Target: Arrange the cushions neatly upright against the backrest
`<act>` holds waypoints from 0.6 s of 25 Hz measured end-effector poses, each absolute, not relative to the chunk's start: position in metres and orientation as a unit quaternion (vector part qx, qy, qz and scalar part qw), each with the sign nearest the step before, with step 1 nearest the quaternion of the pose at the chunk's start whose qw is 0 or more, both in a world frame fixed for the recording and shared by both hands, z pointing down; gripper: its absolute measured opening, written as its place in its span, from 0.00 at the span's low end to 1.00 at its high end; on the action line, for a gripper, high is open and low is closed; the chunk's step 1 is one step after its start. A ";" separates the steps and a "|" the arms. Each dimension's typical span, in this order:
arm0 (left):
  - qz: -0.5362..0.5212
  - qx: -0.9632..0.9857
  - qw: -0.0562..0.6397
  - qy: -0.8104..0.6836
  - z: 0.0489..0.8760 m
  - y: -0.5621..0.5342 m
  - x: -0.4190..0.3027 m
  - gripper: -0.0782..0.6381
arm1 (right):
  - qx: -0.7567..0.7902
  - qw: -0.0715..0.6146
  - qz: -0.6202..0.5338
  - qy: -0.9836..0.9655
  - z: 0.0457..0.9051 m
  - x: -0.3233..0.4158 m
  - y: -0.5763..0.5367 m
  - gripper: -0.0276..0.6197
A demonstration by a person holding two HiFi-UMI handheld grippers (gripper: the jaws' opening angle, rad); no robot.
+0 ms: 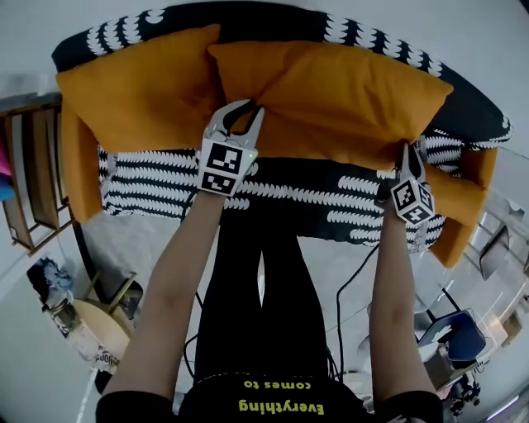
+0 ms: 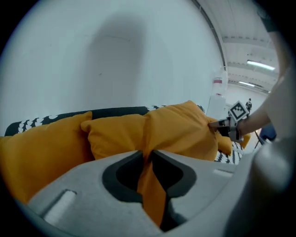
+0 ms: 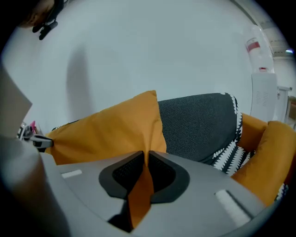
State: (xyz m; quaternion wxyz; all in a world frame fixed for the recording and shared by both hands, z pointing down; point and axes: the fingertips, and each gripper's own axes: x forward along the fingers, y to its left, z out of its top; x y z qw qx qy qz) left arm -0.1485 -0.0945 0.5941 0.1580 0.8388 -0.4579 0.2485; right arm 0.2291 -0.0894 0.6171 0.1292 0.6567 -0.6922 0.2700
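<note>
Pinching right orange cushion [image 1: 331,91] in left gripper [image 1: 250,109] and right gripper [image 1: 407,154], not yet seated against backrest [image 1: 273,16], with left orange cushion [image 1: 136,91] seemingly done.

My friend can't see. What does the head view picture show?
A person's left gripper and right gripper pinch an orange cushion by its near edge on a black-and-white sofa. A second cushion leans beside it.

You have open room over the sofa seat [image 1: 331,198] in front. The left cushion [image 1: 136,95] presses against the held cushion [image 1: 339,91]. The right armrest [image 1: 459,211] closes that end, and the wall [image 2: 115,55] rises behind the backrest [image 3: 199,122].
</note>
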 end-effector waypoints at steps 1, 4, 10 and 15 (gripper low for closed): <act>0.250 0.837 0.159 -0.460 0.593 -0.098 -0.150 0.21 | 0.654 0.135 0.270 -0.693 0.618 0.227 -0.089 0.14; 0.263 0.835 0.160 -0.456 0.591 -0.105 -0.150 0.21 | 0.648 0.147 0.270 -0.696 0.615 0.221 -0.085 0.31; 0.133 0.832 0.172 -0.510 0.535 -0.111 -0.162 0.27 | 0.640 0.128 0.180 -0.736 0.557 0.196 -0.080 0.16; 0.068 0.810 0.160 -0.560 0.474 -0.092 -0.208 0.15 | 0.631 0.049 0.136 -0.763 0.474 0.153 -0.062 0.06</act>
